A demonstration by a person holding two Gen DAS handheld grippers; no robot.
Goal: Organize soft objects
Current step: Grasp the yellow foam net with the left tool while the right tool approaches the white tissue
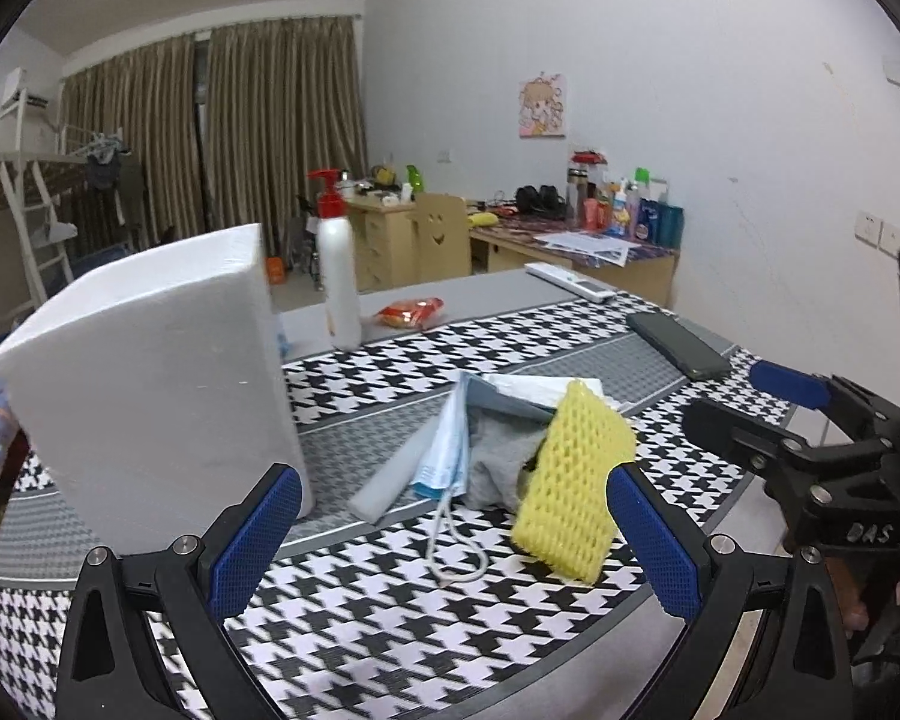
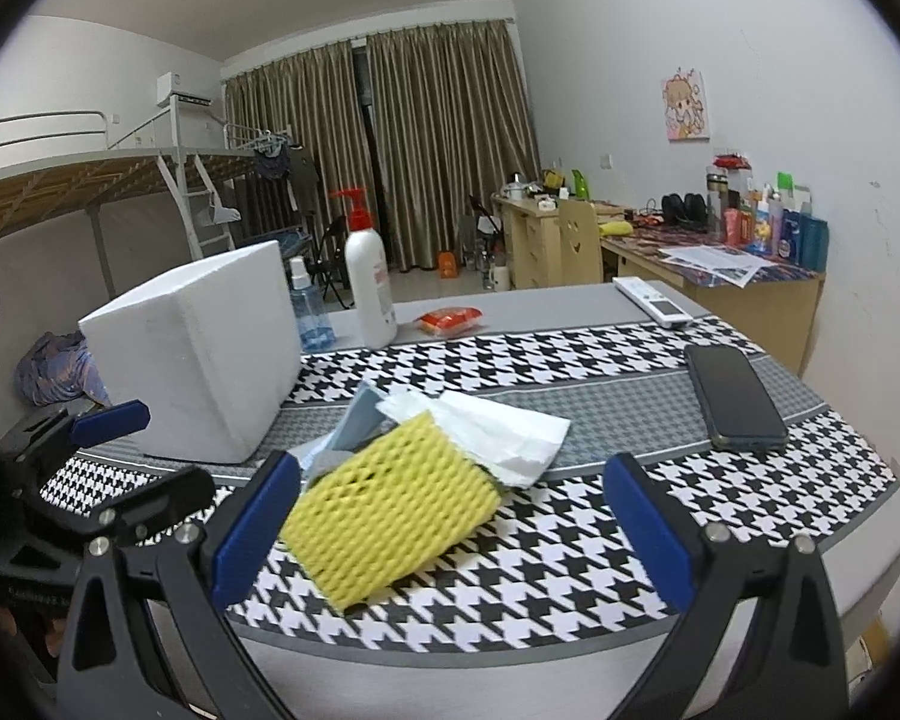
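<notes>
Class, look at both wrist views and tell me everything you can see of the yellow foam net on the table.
The yellow foam net is a soft sleeve of woven foam mesh, bright yellow, roughly rectangular, with an open diamond pattern. It looks light and squashy. It leans tilted against the pile of soft things: a grey cloth and a white tissue behind it, its lower edge on the houndstooth table cover. It sits between the open fingers of the right gripper, which do not touch it.

- Tabletop (image 2: pixel 570 588): black-and-white houndstooth with grey bands.
- Foam net sleeve (image 2: pixel 384 516): yellow mesh.
- Foam box (image 2: pixel 192 354): plain white.
- Face mask (image 1: pixel 444 456): pale blue with white ear loops.
- Cloth (image 1: pixel 498 468): grey.
- Tissue (image 2: pixel 498 432): white.
- Pump bottle (image 2: pixel 369 282): white with red pump.
- Phone (image 2: pixel 735 396): black.
- Left gripper (image 1: pixel 450 540) and right gripper (image 2: pixel 450 534): black frames, blue pads.
</notes>
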